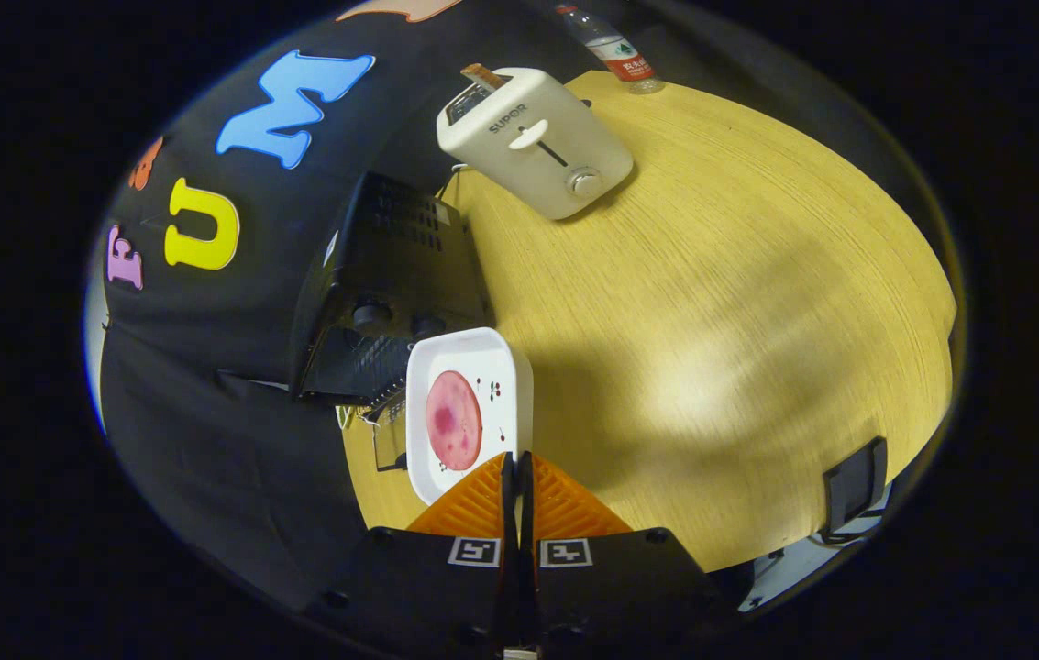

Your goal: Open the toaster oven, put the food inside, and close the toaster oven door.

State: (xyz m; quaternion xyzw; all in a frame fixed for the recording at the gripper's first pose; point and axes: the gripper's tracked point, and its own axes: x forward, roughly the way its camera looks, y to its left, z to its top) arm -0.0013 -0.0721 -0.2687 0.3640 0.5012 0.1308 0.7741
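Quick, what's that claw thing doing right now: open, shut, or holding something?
Gripper: shut on the rim of the white plate, which carries a round pink slice of meat, held up in front of the black toaster oven.

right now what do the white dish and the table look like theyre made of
White dish: glazed ceramic or melamine, going by its smooth sheen and printed motif; the claw is shut on its rim. Table: wood or wood-look laminate, with fine grain lines and a soft glare.

Booth with a round wooden worktop

Black cloth wall hung behind and beside the pale, grained worktop; soft light pooled across its middle, a white pop-up toaster and a plastic bottle stood near the far rim.
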